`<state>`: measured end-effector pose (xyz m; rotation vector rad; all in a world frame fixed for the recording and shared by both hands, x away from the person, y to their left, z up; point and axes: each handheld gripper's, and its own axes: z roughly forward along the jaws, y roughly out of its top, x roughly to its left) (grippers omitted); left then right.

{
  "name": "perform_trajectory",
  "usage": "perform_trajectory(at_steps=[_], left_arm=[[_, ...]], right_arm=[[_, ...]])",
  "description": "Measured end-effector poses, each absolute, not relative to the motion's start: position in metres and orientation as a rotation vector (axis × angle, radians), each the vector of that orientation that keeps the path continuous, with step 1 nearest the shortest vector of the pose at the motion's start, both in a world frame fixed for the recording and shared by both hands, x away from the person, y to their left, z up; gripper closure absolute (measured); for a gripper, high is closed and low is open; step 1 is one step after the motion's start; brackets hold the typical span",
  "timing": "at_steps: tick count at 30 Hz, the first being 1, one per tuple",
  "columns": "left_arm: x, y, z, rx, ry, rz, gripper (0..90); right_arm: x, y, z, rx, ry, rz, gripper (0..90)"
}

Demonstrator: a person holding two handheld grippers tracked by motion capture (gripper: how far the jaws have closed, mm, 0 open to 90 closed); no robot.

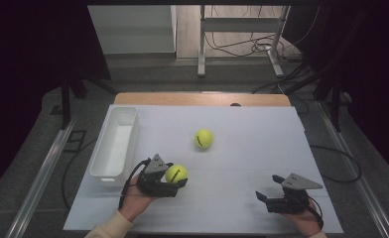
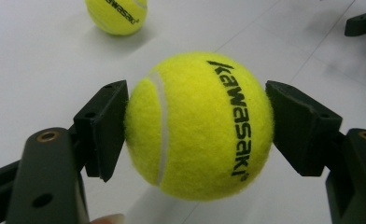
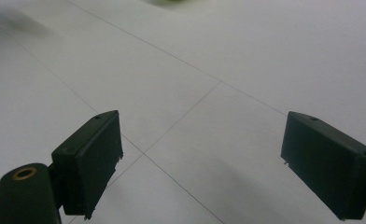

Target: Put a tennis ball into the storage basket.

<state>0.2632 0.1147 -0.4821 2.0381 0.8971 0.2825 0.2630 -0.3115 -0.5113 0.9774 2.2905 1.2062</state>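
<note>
Yellow felt tennis ball (image 2: 199, 125) with black lettering clamped between jaws of left gripper (image 1: 168, 179), just right of white rectangular plastic bin (image 1: 114, 144); seemingly a little clear of white worktop (image 1: 252, 148), gap hard to judge. Second yellow tennis ball (image 1: 203, 138) loose mid-worktop, well apart. Right gripper (image 1: 271, 194) near front edge, jaws wide open, nothing between.
</note>
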Motion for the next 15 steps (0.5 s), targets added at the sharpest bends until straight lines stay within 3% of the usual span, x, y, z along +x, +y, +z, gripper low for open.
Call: perform_trajectory(at_steps=[15], left_arm=[[0.261,0.124,-0.469,1.97,0.869,0.303,25.7]], right_arm=[[0.263,-0.312,-0.511,0.982,2.283,1.21,13.0]])
